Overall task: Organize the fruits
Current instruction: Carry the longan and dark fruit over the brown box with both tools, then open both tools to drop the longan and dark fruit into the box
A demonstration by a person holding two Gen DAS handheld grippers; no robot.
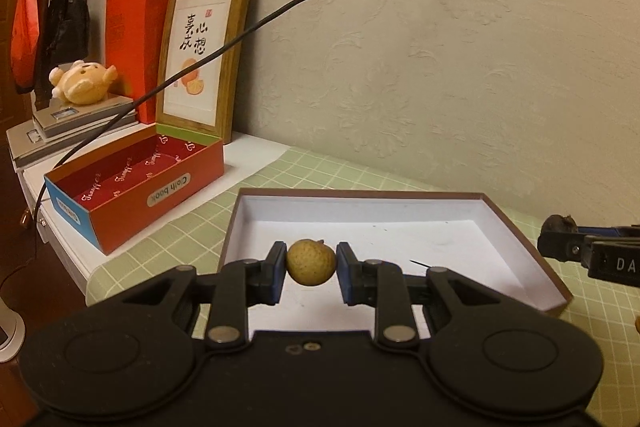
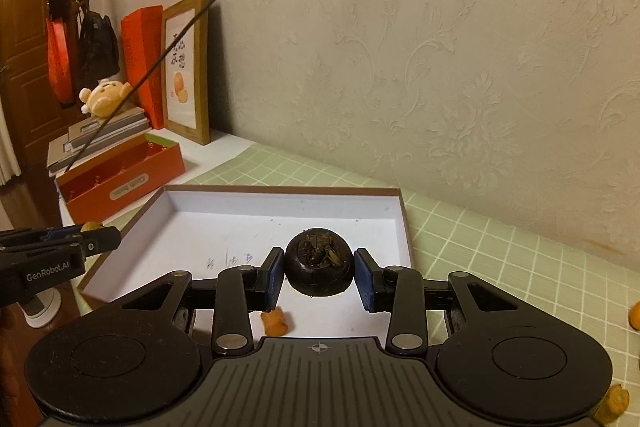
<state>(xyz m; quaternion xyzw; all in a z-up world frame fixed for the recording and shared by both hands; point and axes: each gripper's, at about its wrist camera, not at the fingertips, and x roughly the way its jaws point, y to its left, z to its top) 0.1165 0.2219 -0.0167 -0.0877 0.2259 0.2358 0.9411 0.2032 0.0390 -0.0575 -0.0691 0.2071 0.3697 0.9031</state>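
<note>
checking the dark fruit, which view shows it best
Right wrist view: the dark fruit sits centred between the right gripper pads, top facing the camera. Left wrist view shows only its edge at the far right.

Framed picture [image 1: 200, 55]; plush bear [image 1: 82, 82]

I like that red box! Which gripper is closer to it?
Left. The left gripper, holding a yellow fruit, is on the red box side; the right gripper is farther along the white tray.
</note>
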